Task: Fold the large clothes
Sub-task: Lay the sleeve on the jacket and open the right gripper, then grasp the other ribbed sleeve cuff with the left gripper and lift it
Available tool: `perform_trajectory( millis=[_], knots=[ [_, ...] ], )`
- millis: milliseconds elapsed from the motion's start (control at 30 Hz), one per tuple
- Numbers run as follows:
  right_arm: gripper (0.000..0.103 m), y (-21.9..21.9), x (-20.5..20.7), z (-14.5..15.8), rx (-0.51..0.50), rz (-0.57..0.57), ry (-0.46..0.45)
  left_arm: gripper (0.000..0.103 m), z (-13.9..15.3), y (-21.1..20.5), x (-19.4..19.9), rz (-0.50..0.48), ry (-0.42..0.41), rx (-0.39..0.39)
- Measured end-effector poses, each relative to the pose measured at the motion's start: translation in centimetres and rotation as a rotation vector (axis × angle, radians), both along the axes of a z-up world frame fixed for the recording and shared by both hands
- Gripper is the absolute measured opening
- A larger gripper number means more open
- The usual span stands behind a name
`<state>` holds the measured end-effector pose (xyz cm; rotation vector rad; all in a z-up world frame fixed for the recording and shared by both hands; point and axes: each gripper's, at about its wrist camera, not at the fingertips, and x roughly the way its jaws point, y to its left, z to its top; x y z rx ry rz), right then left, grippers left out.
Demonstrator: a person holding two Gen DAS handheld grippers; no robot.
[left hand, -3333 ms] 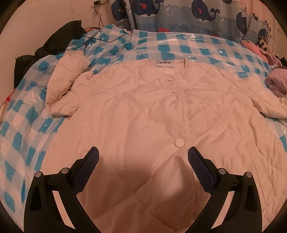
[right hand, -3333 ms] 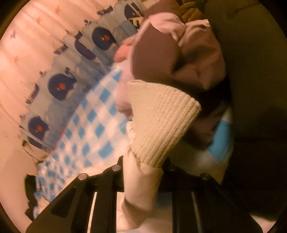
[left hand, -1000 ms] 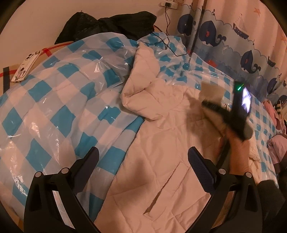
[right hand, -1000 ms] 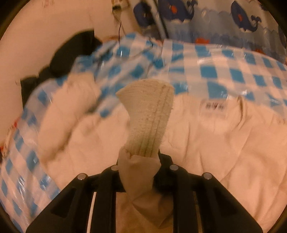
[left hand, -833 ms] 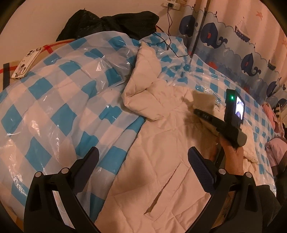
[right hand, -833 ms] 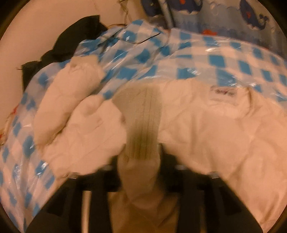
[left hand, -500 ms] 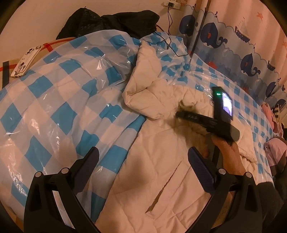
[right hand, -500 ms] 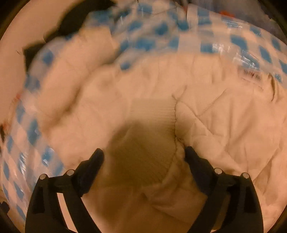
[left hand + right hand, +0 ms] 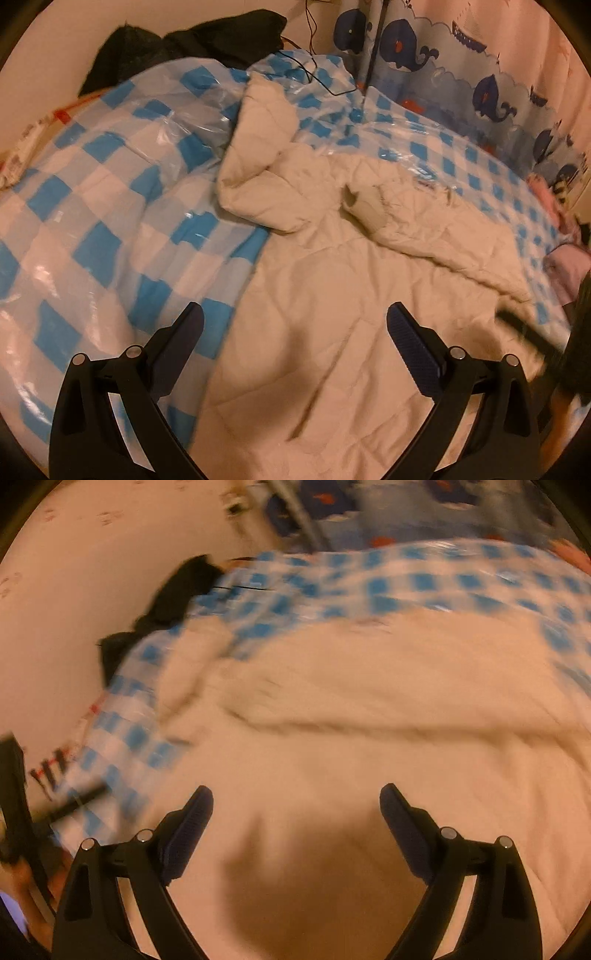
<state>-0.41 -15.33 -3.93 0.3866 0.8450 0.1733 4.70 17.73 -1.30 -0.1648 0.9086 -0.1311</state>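
Observation:
A cream quilted jacket [image 9: 332, 314] lies spread on the blue-checked bed cover [image 9: 92, 229]. One sleeve lies folded across its chest, ending in a ribbed cuff [image 9: 365, 206]. The other sleeve [image 9: 258, 173] is bunched up at the far left. My left gripper [image 9: 295, 317] hovers open over the jacket's near left edge with nothing between its fingers. My right gripper [image 9: 295, 794] is open and empty above the jacket's body [image 9: 369, 701]; its view is blurred by motion. In the left wrist view it is only a dark smear [image 9: 521, 328] at the right edge.
Black clothing [image 9: 192, 44] is heaped against the wall at the back, with a thin cable [image 9: 314, 74] trailing onto the cover. A whale-print curtain [image 9: 461, 74] hangs behind the bed. Pink clothes [image 9: 569, 258] lie at the right edge.
The right gripper carried the ribbed cuff over the jacket, opened and let it go, then drew back to the right. The sleeve now rests across the chest. The left gripper barely moved.

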Motion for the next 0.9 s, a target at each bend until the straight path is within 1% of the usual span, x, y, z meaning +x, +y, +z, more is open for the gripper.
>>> perform_trajectory(
  millis=[67,100,133,167,200,233,267,300,333,367,400,433,467,533,567,600,633,667,700,733,767,800,867,900],
  knots=[
    [0.088,-2.4,-1.7,-1.9,0.028,-0.066,0.02,0.095,-0.2,-0.1,0.3,0.0,0.013,-0.053],
    [0.088,-3.0,-2.0,-3.1,0.043,-0.086,0.048,0.095,-0.3,-0.1,0.4,0.003,0.017,-0.074],
    [0.088,-3.6,-2.0,-5.2,0.081,-0.101,0.105,0.095,-0.4,-0.1,0.6,0.006,0.019,-0.098],
    [0.088,-3.6,-2.2,-6.3,0.081,-0.094,0.108,0.095,-0.4,-0.1,0.7,0.006,0.017,-0.12],
    [0.088,-3.3,-2.7,-6.2,0.061,-0.09,0.091,0.095,-0.3,-0.1,0.7,0.005,0.013,-0.126],
    [0.088,-3.0,-2.6,-5.8,0.041,-0.082,0.088,0.095,-0.1,0.0,0.8,0.007,0.003,-0.125],
    [0.088,-2.7,-2.3,-4.7,0.034,-0.065,0.069,0.095,0.2,0.2,0.9,0.009,-0.011,-0.13],
    [0.088,-2.6,-2.1,-3.6,0.023,-0.055,0.032,0.095,0.4,0.5,1.0,0.008,-0.021,-0.143],
    [0.088,-2.7,-1.6,-1.6,-0.044,-0.06,-0.027,0.095,0.7,0.9,1.2,0.007,-0.036,-0.157],
    [0.088,-2.9,-1.4,-0.3,-0.103,-0.074,-0.063,0.095,1.3,1.3,1.7,0.003,-0.06,-0.17],
    [0.091,-3.5,-1.0,0.9,-0.152,-0.092,-0.093,0.095,1.7,1.5,2.3,0.004,-0.075,-0.167],
    [0.095,-4.3,-0.4,1.9,-0.192,-0.115,-0.115,0.095,2.4,1.7,3.3,0.01,-0.088,-0.139],
    [0.096,-5.5,0.5,2.5,-0.249,-0.147,-0.12,0.095,3.2,1.8,4.4,0.006,-0.099,-0.113],
    [0.096,-7.6,1.8,1.9,-0.297,-0.187,-0.105,0.095,5.4,1.9,7.9,-0.041,-0.146,-0.044],
    [0.096,-9.3,2.2,0.4,-0.26,-0.208,-0.062,0.095,6.0,2.0,9.4,-0.041,-0.145,-0.023],
    [0.096,-10.2,2.3,-0.8,-0.225,-0.225,-0.032,0.095,6.7,2.2,12.0,-0.034,-0.135,0.013],
    [0.096,-11.1,2.4,-2.2,-0.189,-0.242,0.01,0.095,7.1,2.3,14.4,-0.042,-0.124,0.022],
    [0.096,-12.2,2.5,-4.3,-0.147,-0.248,0.075,0.095,7.3,2.4,16.4,-0.049,-0.107,0.02],
    [0.096,-12.7,2.6,-5.5,-0.12,-0.25,0.107,0.095,7.3,2.6,18.9,-0.053,-0.083,0.015],
    [0.096,-13.0,2.9,-6.2,-0.115,-0.254,0.12,0.095,7.2,2.8,21.2,-0.053,-0.062,0.012],
    [0.096,-13.0,3.0,-6.3,-0.123,-0.254,0.119,0.095,6.8,3.1,24.2,-0.042,-0.035,0.017],
    [0.097,-12.8,3.2,-6.3,-0.134,-0.252,0.116,0.095,6.3,3.4,25.9,-0.032,-0.009,0.009],
    [0.097,-12.2,3.4,-6.7,-0.166,-0.249,0.119,0.095,4.5,4.7,30.2,-0.005,0.082,-0.092],
    [0.097,-12.1,3.5,-6.8,-0.181,-0.248,0.119,0.095,3.8,5.2,31.5,0.02,0.108,-0.135]
  ],
)
